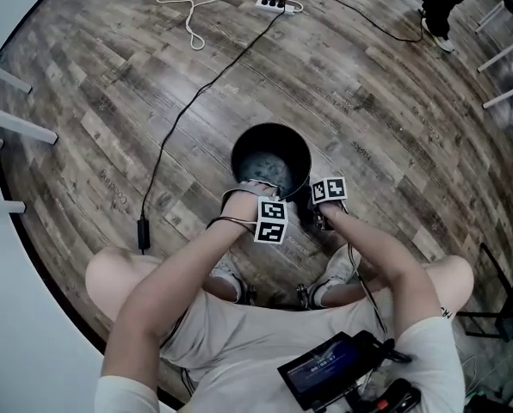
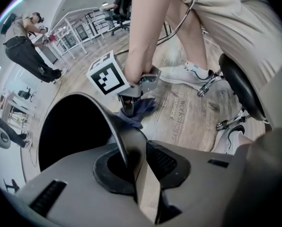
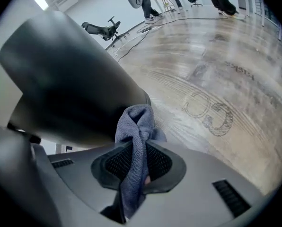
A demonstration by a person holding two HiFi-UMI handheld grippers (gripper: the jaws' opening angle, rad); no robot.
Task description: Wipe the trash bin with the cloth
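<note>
A black round trash bin (image 1: 271, 157) stands open on the wooden floor just ahead of my feet. My left gripper (image 1: 256, 188) is shut on the bin's near rim (image 2: 113, 126); in the left gripper view the jaws (image 2: 131, 162) clamp the thin wall, one inside and one outside. My right gripper (image 1: 317, 212) is low at the bin's near right side, shut on a grey-blue cloth (image 3: 137, 126). The cloth bunches out of the jaws (image 3: 138, 162) and touches the bin's outer wall (image 3: 70, 79). The left gripper view also shows the right gripper (image 2: 131, 98) with the cloth (image 2: 140, 110) against the bin.
A black cable runs across the floor to a white power strip (image 1: 276, 4). My shoes (image 1: 229, 275) and a stool's wheeled base (image 2: 212, 84) are close behind the bin. White table legs (image 1: 508, 50) stand far right; people (image 2: 27, 46) stand further off.
</note>
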